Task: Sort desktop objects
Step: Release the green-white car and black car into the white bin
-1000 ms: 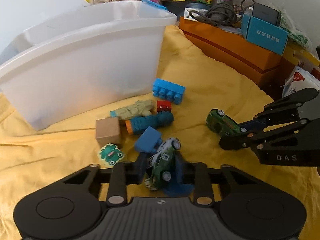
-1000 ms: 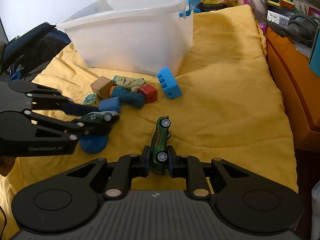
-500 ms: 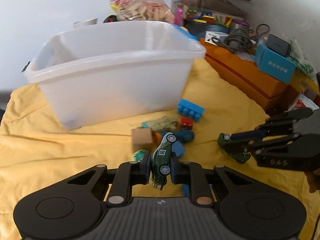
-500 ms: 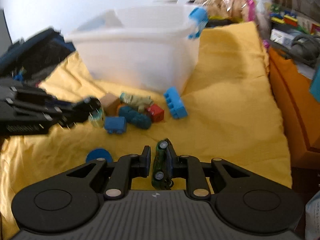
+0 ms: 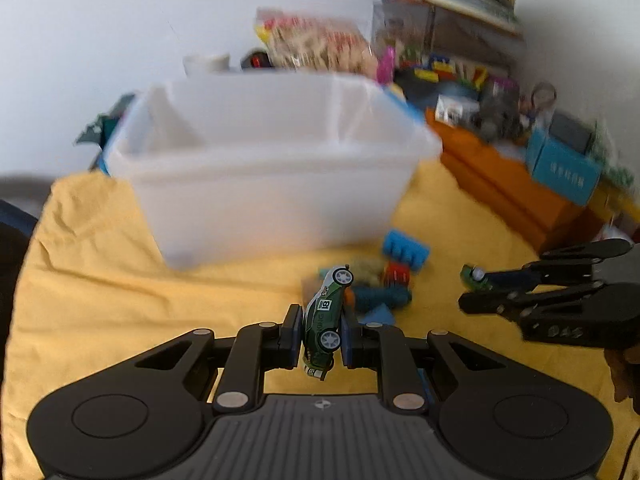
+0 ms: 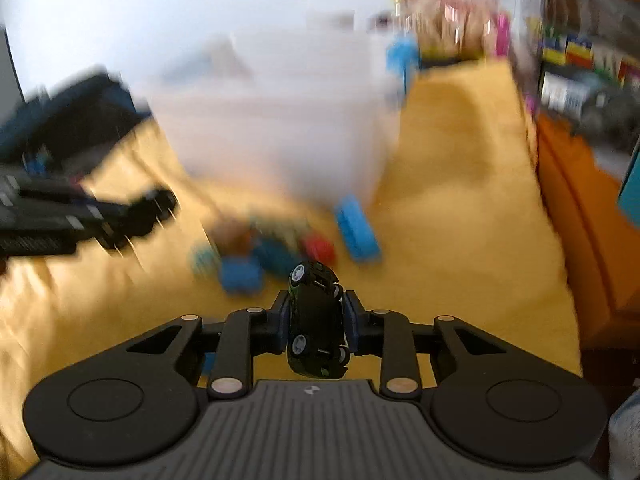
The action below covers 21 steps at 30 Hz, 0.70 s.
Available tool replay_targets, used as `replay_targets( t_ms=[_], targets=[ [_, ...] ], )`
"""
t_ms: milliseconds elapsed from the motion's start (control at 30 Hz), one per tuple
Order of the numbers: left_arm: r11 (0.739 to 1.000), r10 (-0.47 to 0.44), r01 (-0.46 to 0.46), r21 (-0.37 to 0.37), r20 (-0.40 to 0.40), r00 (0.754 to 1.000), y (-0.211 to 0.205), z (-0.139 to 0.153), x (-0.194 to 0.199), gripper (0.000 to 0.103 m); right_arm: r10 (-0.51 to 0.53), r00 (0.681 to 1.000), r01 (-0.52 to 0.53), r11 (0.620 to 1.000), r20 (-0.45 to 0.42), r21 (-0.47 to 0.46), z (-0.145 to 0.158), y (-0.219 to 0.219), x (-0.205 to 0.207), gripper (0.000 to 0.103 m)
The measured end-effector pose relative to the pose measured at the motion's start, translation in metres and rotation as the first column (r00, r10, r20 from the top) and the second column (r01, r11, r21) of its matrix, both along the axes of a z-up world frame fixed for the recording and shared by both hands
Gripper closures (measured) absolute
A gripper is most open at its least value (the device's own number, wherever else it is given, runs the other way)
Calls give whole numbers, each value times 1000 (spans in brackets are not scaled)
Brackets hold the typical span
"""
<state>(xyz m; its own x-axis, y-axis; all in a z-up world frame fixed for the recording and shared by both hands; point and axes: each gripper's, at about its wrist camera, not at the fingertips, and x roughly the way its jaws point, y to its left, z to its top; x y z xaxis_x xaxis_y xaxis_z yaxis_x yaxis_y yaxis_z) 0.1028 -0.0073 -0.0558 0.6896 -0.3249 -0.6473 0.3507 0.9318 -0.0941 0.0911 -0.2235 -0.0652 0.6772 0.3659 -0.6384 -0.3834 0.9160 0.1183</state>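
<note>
L gripper (image 5: 321,334) is clamped on a green-and-white toy car (image 5: 325,316), pads pressed to its sides; the car sits nose-up between the fingers, front wheel raised toward the bin, tail hanging below the pads. The gripper is tilted down, held above the yellow cloth (image 5: 100,300), w/ the white plastic bin (image 5: 264,184) ahead and slightly left. R gripper (image 6: 316,326) grips a dark green toy car (image 6: 316,320), turned w/ wheels and underside toward the camera; its jaws have just been opening a little, yet the car is still pinched between the pads and off the cloth. In the left wrist view the R gripper comes in from the right edge, roughly level, fingers pointing left, the car's nose showing at its tips, part of a hand behind it at the frame edge. In the right wrist view, heavily blurred, the L gripper reaches in from the left edge, above the cloth. Between both and near the bin's front wall lies the toy pile: blue studded brick (image 5: 406,246), red block (image 5: 397,273), teal figure (image 5: 380,296), other pieces too smeared to name. Orange boxes (image 5: 504,188) w/ clutter line the right side.
</note>
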Motion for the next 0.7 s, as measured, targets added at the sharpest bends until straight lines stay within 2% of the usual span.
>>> replay_targets(
  t_ms=[100,200,333,433,467,500,533,567,600,700],
  targets=[
    [998,42,-40,-39,45,998,16,30,10,81,9,995,-16,998,104,67,44,8,11,73],
    [995,80,-74,-65,83,993,31,59,34,81,31,982,-44,997,185,69,76,23,39,73],
    [992,119,-114,-51,129,984,40,85,76,81,56,981,-63,998,188,31,85,45,87,73],
    [990,141,-139,-25,116,983,39,88,109,80,49,989,-51,999,137,13,77,57,116,73],
    [989,148,-148,-13,109,983,37,85,117,72,53,991,-52,999,123,-11,72,59,124,72],
    [987,157,-159,9,98,983,33,81,123,50,51,993,-47,998,111,-37,68,62,131,71],
    [984,173,-177,38,83,981,30,77,129,41,44,993,-39,998,106,-52,63,62,134,67],
    [979,192,-197,60,77,978,30,72,133,36,38,994,-32,998,103,-57,61,59,136,59],
    [976,200,-205,68,76,977,30,68,133,36,29,994,-24,998,106,-54,60,56,132,55],
    [982,180,-184,50,80,980,37,60,121,36,22,993,-19,999,117,-32,61,43,120,49]
  ],
)
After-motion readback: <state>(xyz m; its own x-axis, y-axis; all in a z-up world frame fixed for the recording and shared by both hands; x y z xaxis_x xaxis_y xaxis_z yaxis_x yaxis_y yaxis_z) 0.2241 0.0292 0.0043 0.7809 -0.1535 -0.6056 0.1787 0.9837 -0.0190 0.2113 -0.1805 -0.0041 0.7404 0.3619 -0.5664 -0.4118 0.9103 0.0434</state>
